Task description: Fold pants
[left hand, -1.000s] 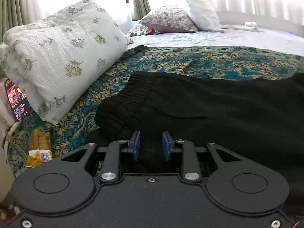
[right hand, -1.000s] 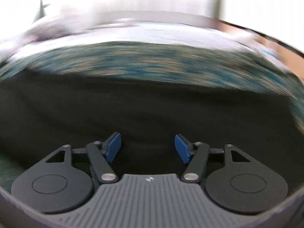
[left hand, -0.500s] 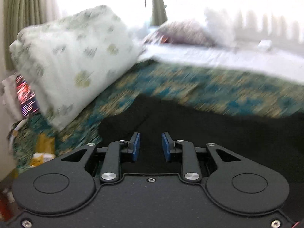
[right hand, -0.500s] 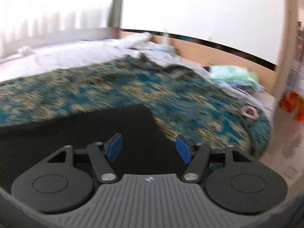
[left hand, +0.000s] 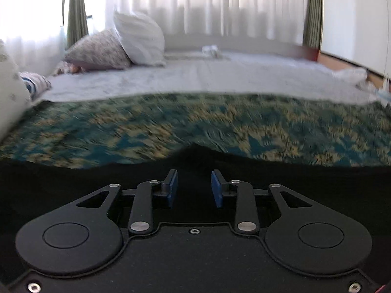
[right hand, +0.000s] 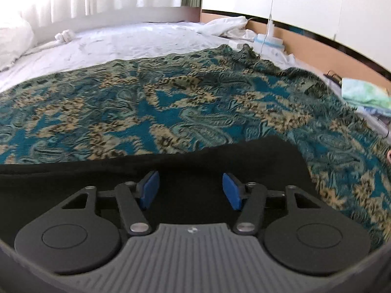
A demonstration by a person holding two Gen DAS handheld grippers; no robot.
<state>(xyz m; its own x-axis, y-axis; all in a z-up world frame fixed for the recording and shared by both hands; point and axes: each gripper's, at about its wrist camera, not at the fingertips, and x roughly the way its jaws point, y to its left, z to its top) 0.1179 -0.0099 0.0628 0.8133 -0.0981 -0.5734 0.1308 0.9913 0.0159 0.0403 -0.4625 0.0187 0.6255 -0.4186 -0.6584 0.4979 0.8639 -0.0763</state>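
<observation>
Pants: black knit fabric pants (right hand: 200, 163) lie flat on the bed, spread over the teal and tan paisley-patterned blanket (right hand: 171, 102).
Long axis: it runs left to right across both views; in the right wrist view the cloth ends at a rounded corner on the right, with blanket showing beyond it. Which end is the waistband cannot be told here.
Far edge: in the left wrist view the pants (left hand: 317, 183) show a small raised peak in the far edge, just ahead of the fingers.
Left tool: the left tool (left hand: 193, 189) sits low over the pants, its blue pads parted by a narrow gap with black cloth showing behind them; whether cloth lies between them cannot be told.
Right tool: the right tool (right hand: 190, 190) hangs over the pants near the right end, its blue pads wide apart, holding nothing.
Bed: white rumpled bedsheet (right hand: 117, 44) lies beyond the blanket.
Pillows: a white pillow (left hand: 139, 40) leans on a floral patterned pillow (left hand: 97, 51) at the far left.
Window: sheer white curtains (left hand: 220, 2) behind the bed.
</observation>
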